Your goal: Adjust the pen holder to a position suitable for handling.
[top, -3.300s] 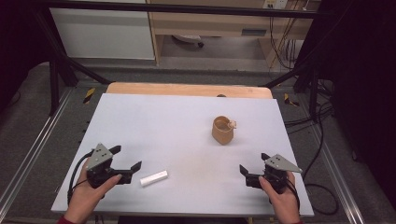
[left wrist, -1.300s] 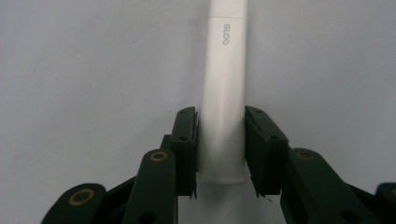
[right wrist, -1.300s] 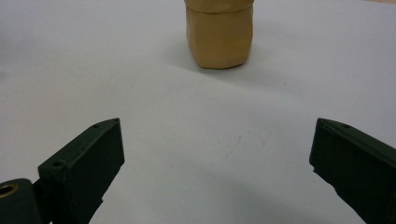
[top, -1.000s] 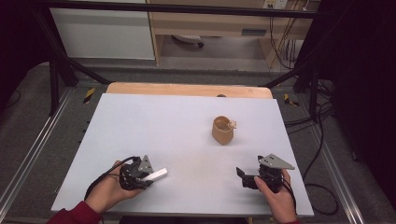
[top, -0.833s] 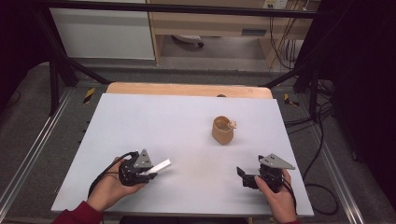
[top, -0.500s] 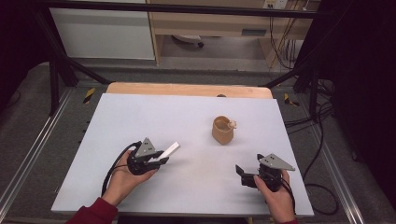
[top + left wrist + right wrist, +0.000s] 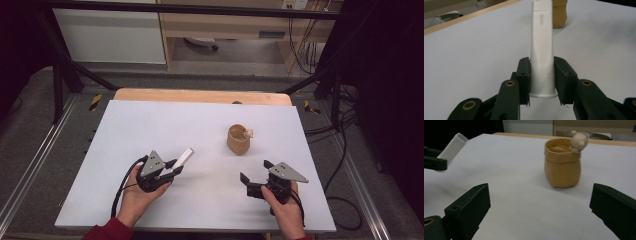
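Glue, in a slim white plastic tube (image 7: 541, 47) printed with "GLOO", sits clamped between the two black jaws of the left gripper (image 7: 541, 80). The pads press on the tube's wider lower end, near its flared base, and the rest of the tube sticks out past the jaw tips, lifted clear of the pale grey table top (image 7: 150, 125). In the high view the left gripper (image 7: 172, 167) is held by the person's left hand (image 7: 137, 192), and the white tube (image 7: 183, 158) slants up and away from it toward the far right.

Beyond the tube's far end stands a small tan soft-sided pot (image 7: 238, 139) with a little cream figure (image 7: 248, 133) perched on its rim. From the left gripper view this pot (image 7: 559, 13) lies straight ahead, partly hidden behind the tube's tip.

The right gripper (image 7: 252, 175), held by the right hand (image 7: 285, 210), hovers at the near right of the table with its jaws spread wide and nothing between them. In the right gripper view the tan pot (image 7: 562, 165) stands ahead, between the two open jaws and well apart from them, while the tube's end (image 7: 452, 147) shows off to that gripper's left.
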`<action>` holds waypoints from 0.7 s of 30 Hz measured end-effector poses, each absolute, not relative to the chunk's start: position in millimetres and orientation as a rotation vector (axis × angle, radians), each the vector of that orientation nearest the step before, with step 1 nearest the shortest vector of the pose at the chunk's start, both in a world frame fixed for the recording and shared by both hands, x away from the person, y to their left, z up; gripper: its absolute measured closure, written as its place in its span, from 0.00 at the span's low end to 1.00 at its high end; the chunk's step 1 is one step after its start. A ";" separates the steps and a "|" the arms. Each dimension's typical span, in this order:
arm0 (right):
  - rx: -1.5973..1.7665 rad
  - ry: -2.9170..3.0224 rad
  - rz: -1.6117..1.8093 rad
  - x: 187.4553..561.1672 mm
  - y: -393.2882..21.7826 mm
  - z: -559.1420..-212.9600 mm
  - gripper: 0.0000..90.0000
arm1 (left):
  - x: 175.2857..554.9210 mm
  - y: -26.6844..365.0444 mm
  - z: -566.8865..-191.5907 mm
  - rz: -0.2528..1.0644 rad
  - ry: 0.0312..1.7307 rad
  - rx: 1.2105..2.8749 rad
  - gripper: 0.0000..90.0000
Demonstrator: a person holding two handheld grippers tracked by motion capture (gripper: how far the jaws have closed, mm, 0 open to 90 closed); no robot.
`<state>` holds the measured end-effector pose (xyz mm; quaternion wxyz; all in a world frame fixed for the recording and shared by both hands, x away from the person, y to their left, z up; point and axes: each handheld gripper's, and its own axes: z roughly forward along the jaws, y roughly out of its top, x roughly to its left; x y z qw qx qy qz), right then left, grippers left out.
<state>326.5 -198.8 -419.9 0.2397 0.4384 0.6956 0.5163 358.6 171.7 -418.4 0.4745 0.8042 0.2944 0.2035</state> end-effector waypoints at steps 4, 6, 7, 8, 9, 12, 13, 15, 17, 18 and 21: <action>1.176 1.926 1.432 327.2 -186.3 -418.3 0.03 | 354.8 167.3 -417.1 0.517 0.698 1.926 0.75; 1.160 1.945 1.442 327.6 -178.6 -417.2 0.02 | 353.3 166.0 -417.1 0.525 0.695 1.916 0.75; 1.153 1.958 1.444 328.1 -175.3 -417.0 0.02 | 352.7 165.5 -417.4 0.523 0.693 1.913 0.75; 1.155 1.963 1.451 328.9 -172.2 -417.0 0.02 | 352.4 165.0 -417.9 0.523 0.688 1.914 0.75; 1.157 1.965 1.454 329.8 -169.4 -417.1 0.02 | 352.1 164.6 -418.6 0.519 0.684 1.913 0.75; 1.156 1.975 1.455 332.4 -161.6 -417.2 0.02 | 351.9 163.8 -420.3 0.514 0.675 1.917 0.75; 1.164 1.978 1.462 332.9 -159.2 -416.9 0.02 | 352.4 163.5 -420.9 0.507 0.674 1.919 0.75; 1.172 1.985 1.478 333.3 -155.0 -416.5 0.03 | 353.4 163.2 -422.4 0.497 0.677 1.922 0.75; 1.169 1.996 1.488 333.3 -148.4 -417.2 0.03 | 353.7 163.0 -423.0 0.495 0.679 1.925 0.75; 1.169 1.996 1.488 333.3 -148.4 -417.2 0.03 | 353.6 163.0 -422.9 0.497 0.677 1.924 0.75; 1.151 1.991 1.494 332.8 -141.6 -416.1 0.03 | 353.1 164.0 -422.0 0.497 0.676 1.915 0.75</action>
